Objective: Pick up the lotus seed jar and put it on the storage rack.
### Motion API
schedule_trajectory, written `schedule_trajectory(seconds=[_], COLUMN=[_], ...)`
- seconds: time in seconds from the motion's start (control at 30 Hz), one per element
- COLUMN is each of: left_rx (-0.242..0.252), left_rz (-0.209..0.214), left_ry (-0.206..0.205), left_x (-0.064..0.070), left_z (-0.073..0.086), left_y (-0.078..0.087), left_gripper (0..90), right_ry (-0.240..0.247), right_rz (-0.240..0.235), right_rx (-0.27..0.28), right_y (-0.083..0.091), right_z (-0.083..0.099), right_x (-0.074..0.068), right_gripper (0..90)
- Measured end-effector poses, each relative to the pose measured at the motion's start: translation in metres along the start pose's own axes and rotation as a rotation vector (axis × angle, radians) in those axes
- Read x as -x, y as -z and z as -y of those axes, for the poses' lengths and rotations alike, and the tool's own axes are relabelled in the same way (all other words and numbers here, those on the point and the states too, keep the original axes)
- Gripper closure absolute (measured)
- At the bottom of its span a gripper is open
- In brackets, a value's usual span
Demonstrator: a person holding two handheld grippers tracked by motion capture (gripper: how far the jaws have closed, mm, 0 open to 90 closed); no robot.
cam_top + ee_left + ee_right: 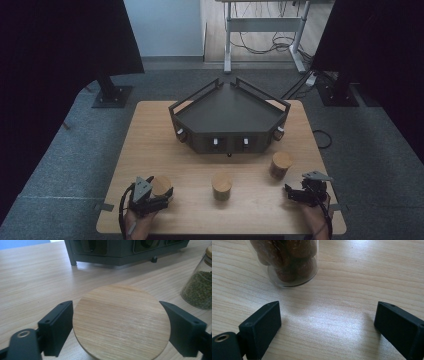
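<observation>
Bamboo-lidded jar (121, 322) is bracketed between the left hand-held gripper's (150, 192) wide jaws; closing is needed next.

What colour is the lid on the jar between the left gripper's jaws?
The lid is light tan wood with fine straight grain lines, best seen in the left gripper view.

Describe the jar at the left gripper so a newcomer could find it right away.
Start at the dark five-sided tray at the far middle of the wooden table; three wooden-lidded jars stand in front of it. The left jar sits at the near left corner, between the left gripper's fingers. Unlike the middle jar and the right jar, it has a gripper around it.
</observation>
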State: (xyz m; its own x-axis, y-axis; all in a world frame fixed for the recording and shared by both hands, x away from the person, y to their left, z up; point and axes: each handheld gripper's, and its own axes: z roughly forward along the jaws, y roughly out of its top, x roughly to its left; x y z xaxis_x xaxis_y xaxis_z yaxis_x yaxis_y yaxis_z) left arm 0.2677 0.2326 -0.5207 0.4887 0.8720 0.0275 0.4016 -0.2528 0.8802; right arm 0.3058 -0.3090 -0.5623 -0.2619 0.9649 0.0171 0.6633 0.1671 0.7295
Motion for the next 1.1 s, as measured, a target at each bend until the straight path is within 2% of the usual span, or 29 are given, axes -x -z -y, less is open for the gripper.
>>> schedule_trajectory(seconds=[0.17, 0.67, 1.1], left_rx=[-0.008, -0.022, 0.004], left_rz=[0.008, -0.001, 0.011], left_ry=[0.006, 0.007, 0.029], left_x=[0.000, 0.002, 0.003], left_z=[0.000, -0.002, -0.011], left_y=[0.001, 0.001, 0.004], left_gripper=[22.9, 23.9, 23.9], right_ry=[0.000, 0.001, 0.001], right_rz=[0.000, -0.001, 0.000], right_rx=[0.000, 0.000, 0.000], right_y=[0.000, 0.000, 0.000], right_z=[0.000, 0.000, 0.000], right_x=[0.000, 0.000, 0.000], right_gripper=[6.6, 6.6, 6.5])
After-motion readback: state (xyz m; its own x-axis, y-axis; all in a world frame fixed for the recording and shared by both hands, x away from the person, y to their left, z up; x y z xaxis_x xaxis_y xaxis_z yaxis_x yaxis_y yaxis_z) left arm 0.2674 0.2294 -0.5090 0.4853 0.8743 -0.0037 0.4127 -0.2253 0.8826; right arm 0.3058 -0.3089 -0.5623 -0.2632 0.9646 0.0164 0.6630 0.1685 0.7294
